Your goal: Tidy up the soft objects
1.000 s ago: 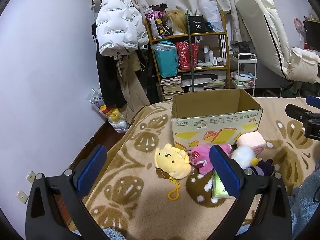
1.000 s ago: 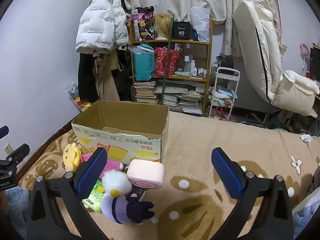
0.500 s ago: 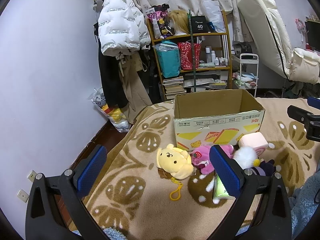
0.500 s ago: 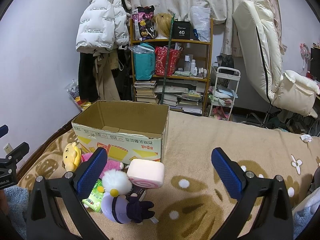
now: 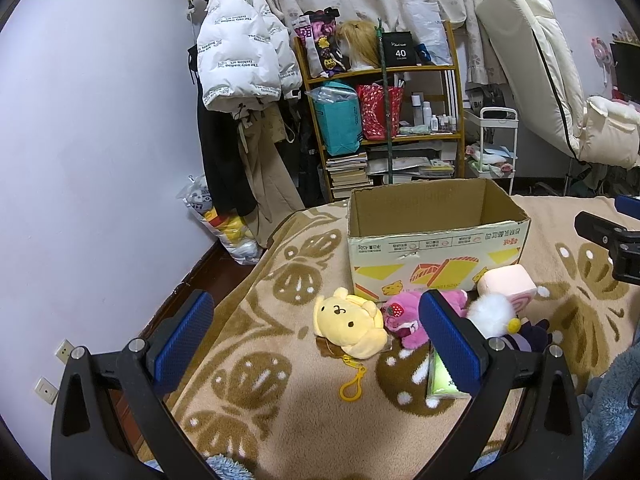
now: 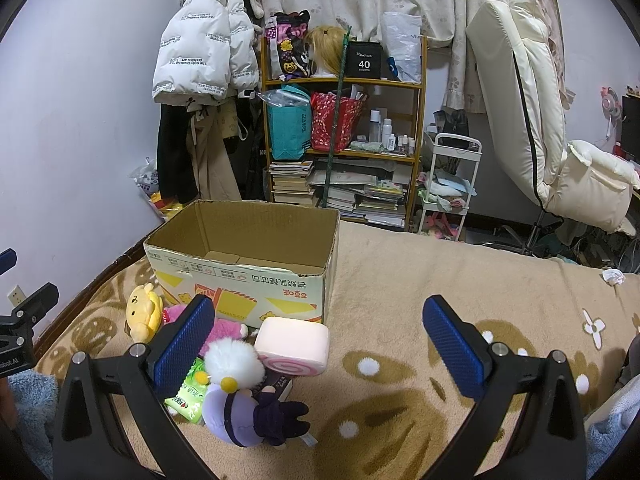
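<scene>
An open, empty cardboard box [image 5: 436,236] [image 6: 244,276] stands on a tan patterned blanket. In front of it lie a yellow dog plush [image 5: 350,322] [image 6: 142,312], a pink strawberry plush [image 5: 404,318] [image 6: 224,328], a pink swirl-roll cushion [image 5: 506,282] [image 6: 292,346], a white-haired purple doll [image 5: 504,320] [image 6: 244,396] and a green tissue pack [image 5: 442,376] [image 6: 188,392]. My left gripper [image 5: 316,340] is open and empty, held above the yellow plush. My right gripper [image 6: 320,344] is open and empty, above the cushion and doll.
A wooden shelf [image 6: 344,128] with bags and books stands beyond the bed, with coats [image 5: 236,64] hanging to its left. A white cart [image 6: 448,184] and a cream recliner [image 6: 540,112] are at the right. The bed edge drops to the floor on the left [image 5: 216,256].
The left gripper view has drifted slightly, the box and toys shifting a little right and down. The right gripper has stayed still. Both stay open.
</scene>
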The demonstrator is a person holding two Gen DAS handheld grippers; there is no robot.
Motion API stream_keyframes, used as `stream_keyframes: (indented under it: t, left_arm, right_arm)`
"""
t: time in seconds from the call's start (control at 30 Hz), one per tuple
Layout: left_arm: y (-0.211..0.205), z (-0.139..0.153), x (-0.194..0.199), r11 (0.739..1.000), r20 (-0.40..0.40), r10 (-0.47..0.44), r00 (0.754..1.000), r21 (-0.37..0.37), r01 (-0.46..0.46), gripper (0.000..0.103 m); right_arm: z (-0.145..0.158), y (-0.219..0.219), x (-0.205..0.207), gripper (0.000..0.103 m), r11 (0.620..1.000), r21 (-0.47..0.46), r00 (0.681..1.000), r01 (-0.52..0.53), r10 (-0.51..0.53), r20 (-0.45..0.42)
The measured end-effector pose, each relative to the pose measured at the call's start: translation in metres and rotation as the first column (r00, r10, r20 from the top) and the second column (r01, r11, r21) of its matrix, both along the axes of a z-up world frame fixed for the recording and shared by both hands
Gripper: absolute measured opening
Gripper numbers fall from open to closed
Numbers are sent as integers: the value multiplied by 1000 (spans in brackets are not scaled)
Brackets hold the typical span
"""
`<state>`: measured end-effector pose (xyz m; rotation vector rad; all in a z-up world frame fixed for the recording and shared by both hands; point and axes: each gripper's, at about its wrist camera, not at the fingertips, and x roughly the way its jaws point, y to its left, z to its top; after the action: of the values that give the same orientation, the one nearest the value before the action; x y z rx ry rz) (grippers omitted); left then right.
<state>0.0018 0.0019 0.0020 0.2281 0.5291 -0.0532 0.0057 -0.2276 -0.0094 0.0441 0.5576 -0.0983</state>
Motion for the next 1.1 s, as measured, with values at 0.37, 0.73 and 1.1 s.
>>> stream_keyframes:
  t: [0.37, 0.73, 1.1]
  left_arm:
    - [-1, 0, -1, 1000, 0, -1, 1000, 0, 1, 101]
    - [0, 0, -1, 1000, 1, -1, 1000, 0, 1, 101]
    - [0, 0, 0, 1000, 0, -2, 1000, 1, 2, 101]
  right_arm:
    - [-1, 3, -2, 103, 1000, -5, 1000, -3, 3, 6]
    - [1, 1, -1, 103, 1000, -2, 1000, -3, 4, 4]
    - [1, 2, 0, 103, 1000, -2, 1000, -3, 3, 3]
